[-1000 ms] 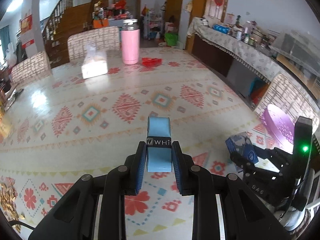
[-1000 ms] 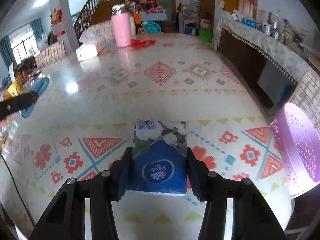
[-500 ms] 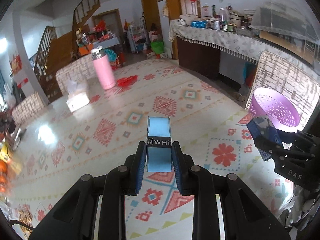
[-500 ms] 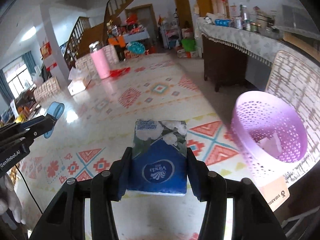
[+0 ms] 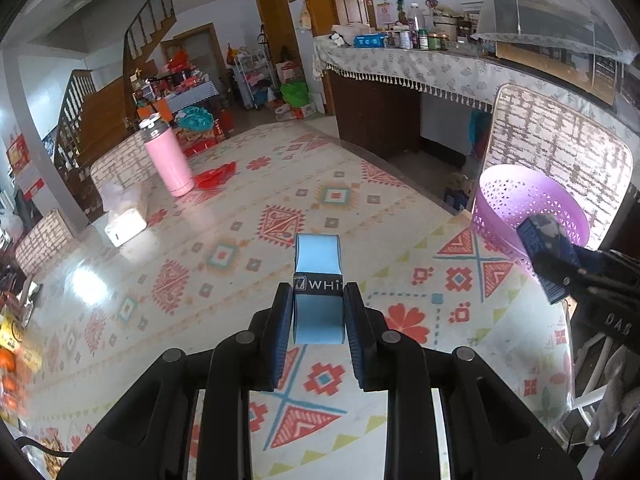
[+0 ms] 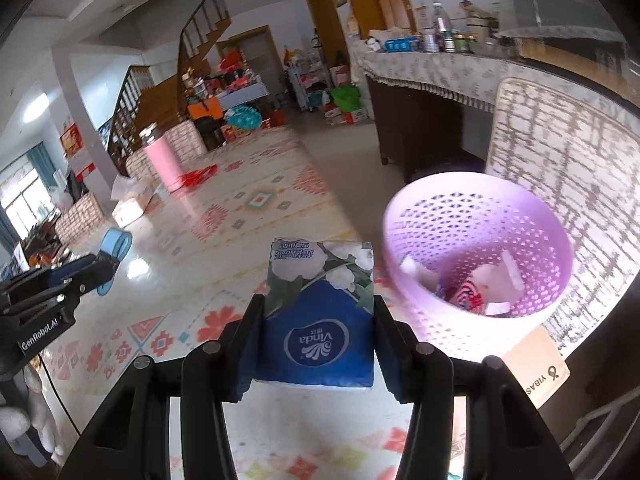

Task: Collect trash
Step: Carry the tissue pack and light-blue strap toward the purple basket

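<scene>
Both claws are seen clamped on their loads: the right gripper (image 6: pixel 318 344) is closed on a blue tissue pack (image 6: pixel 320 312), its pads pressed against the pack's two sides, and the left gripper (image 5: pixel 318 320) is pinched narrowly on a light-blue tape roll (image 5: pixel 318 284) with a black printed band. Both items are held clear of the patterned table (image 5: pixel 240 248).

Compared with a second ago, both hands have been swung across the table toward its right edge. The purple basket (image 6: pixel 476 248), then only a sliver at the side of each view, is now seen whole in the right wrist view, just beside and beyond the tissue pack. Paper scraps and a red-and-white wrapper can be made out inside it. It is judged that the carrying is nearly finished and that the release over the basket is what remains, with the right hand nearer than the left.

Farther out on the table, a pink bottle (image 5: pixel 166 156), a red wrapper (image 5: pixel 216 174) and a white tissue box (image 5: pixel 125 226) are left standing well apart from the grippers. Nothing is seen between the tissue pack and the basket rim. The two grippers are close together, so the right one may lie in the left one's path to the basket.
</scene>
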`<state>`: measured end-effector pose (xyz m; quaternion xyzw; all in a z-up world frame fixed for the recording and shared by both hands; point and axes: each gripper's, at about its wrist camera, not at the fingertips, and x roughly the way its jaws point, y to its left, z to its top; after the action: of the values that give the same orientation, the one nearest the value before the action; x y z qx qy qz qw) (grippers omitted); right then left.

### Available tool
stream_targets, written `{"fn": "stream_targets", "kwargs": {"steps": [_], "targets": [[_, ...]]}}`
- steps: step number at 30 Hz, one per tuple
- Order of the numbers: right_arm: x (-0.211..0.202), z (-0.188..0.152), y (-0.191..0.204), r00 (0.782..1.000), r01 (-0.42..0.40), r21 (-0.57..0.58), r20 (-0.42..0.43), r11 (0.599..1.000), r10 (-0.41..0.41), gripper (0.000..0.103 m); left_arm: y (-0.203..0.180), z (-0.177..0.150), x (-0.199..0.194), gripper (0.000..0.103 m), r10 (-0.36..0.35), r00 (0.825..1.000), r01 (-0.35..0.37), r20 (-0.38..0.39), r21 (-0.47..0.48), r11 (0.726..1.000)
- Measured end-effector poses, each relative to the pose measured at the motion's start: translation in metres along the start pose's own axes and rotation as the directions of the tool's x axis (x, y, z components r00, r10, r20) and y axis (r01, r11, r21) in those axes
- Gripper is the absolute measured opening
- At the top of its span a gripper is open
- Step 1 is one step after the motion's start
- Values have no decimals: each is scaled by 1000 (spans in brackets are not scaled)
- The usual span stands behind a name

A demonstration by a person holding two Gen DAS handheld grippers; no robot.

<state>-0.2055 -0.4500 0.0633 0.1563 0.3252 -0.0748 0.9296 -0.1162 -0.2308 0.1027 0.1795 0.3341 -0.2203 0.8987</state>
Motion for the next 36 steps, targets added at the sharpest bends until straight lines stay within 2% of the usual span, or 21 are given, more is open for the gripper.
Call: {"fn": "stream_targets", "kwargs": {"steps": [36], "targets": [[-14,23,-104,998,49,167,26,985,-54,56,-87,44,41,25,-66,997,69,-35,112,991]]}}
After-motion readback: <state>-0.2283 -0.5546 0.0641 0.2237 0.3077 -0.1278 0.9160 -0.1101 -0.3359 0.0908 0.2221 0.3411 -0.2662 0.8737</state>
